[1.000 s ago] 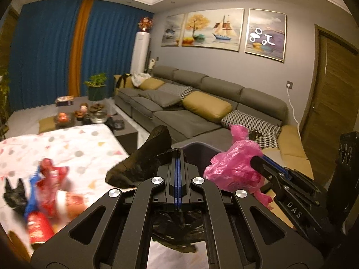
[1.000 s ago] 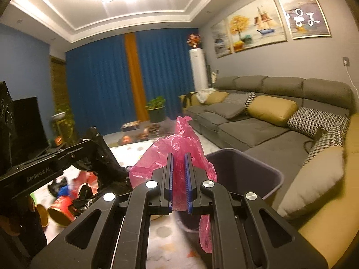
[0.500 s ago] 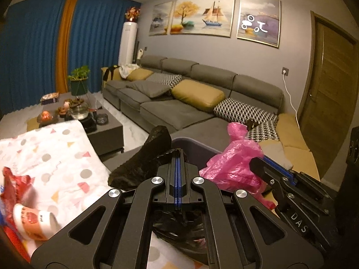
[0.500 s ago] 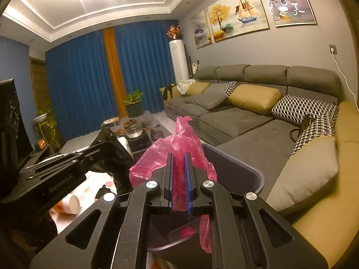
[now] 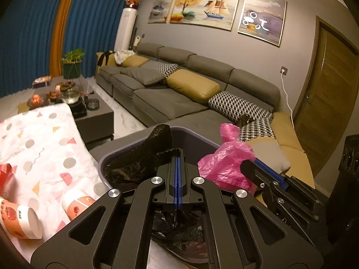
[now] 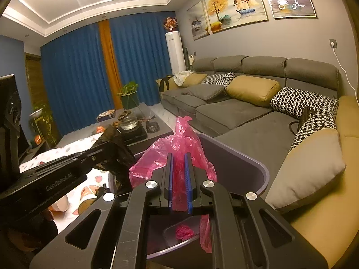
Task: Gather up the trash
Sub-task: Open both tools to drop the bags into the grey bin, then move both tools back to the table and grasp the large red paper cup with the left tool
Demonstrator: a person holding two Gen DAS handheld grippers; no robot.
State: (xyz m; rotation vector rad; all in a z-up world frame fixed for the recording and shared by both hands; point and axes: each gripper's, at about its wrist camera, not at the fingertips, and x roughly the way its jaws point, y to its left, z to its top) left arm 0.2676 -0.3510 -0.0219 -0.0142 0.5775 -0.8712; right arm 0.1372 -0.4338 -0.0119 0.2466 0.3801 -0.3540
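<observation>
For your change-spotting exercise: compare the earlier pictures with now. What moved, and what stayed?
Both tools carried their bags over the bin: the left tool with the black bag, the right tool with the pink bag. Both grips stayed shut; nothing released.

Black claws [image 5: 177, 174] [image 6: 178, 181], blue pads, silver screws, "GenRobot.AI" lettering.

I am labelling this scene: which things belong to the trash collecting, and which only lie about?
Belong to the job:
pink bag
black bag
bin
paper cups

Only lying about:
sofa
cushions
plant
paintings
</observation>
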